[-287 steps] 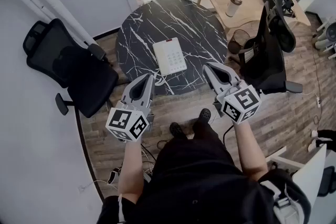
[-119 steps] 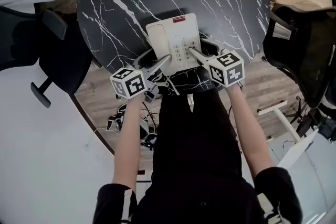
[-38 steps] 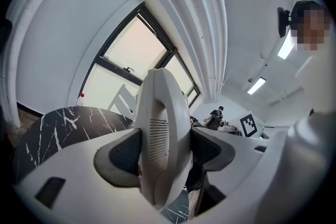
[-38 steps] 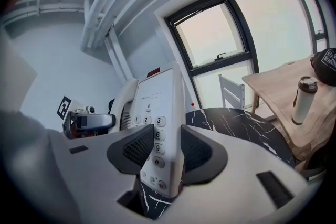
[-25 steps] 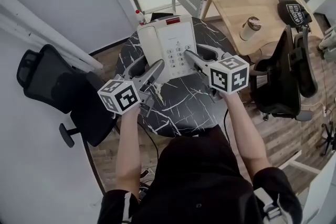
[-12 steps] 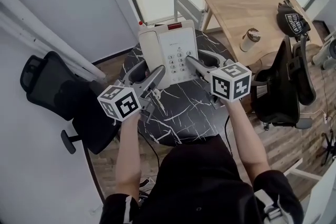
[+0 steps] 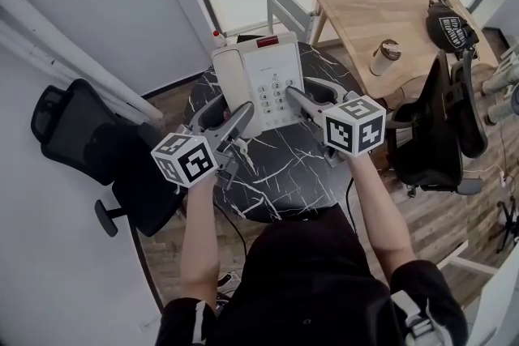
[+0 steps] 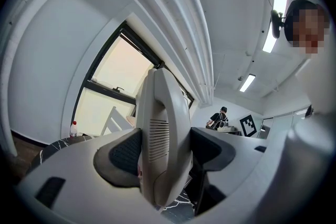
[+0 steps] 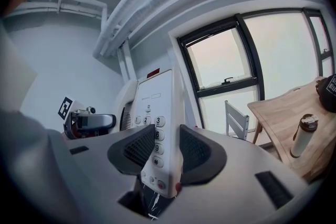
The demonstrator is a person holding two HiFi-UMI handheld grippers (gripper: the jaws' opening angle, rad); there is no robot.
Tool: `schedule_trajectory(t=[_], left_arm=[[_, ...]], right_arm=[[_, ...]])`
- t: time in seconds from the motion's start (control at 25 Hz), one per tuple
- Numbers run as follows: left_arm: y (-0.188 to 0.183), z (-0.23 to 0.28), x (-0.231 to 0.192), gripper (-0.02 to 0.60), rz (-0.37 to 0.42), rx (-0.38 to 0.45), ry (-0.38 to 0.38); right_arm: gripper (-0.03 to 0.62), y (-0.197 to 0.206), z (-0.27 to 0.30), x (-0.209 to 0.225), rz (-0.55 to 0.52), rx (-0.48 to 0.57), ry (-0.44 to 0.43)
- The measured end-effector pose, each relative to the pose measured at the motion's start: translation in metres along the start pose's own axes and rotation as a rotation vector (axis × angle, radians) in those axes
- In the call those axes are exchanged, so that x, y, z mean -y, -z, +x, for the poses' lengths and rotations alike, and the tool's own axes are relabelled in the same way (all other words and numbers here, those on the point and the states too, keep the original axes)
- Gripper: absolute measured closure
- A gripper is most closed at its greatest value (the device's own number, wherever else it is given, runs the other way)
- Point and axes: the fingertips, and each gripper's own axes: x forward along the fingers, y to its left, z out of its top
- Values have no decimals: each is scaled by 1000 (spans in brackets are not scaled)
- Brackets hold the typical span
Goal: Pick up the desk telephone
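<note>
The left gripper (image 7: 233, 113) and right gripper (image 7: 292, 91) are each clamped on an opposite side edge. Above the round marble table (image 7: 284, 170), the desk telephone (image 7: 261, 73) is held clear. Two grips likely steady its wide body and seated handset (image 7: 228, 77).

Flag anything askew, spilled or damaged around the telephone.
Nothing is spilled or damaged. The only unusual thing: the desk telephone is off the round table, held in the air with the left gripper jaws shut on its handset side and the right gripper jaws on its keypad edge.
</note>
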Motion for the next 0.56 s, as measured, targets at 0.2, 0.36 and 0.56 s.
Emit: schedule_trajectory(t=[0.2, 0.36, 0.56], left_arm=[[6, 1, -1, 270, -19, -11, 7], [5, 3, -2, 270, -24, -9, 10], [7, 4, -3, 270, -18, -22, 11]], right_arm=[[430, 3, -2, 2, -4, -7, 8], [430, 2, -1, 3, -8, -7, 14], [433, 7, -1, 4, 9, -16, 20]])
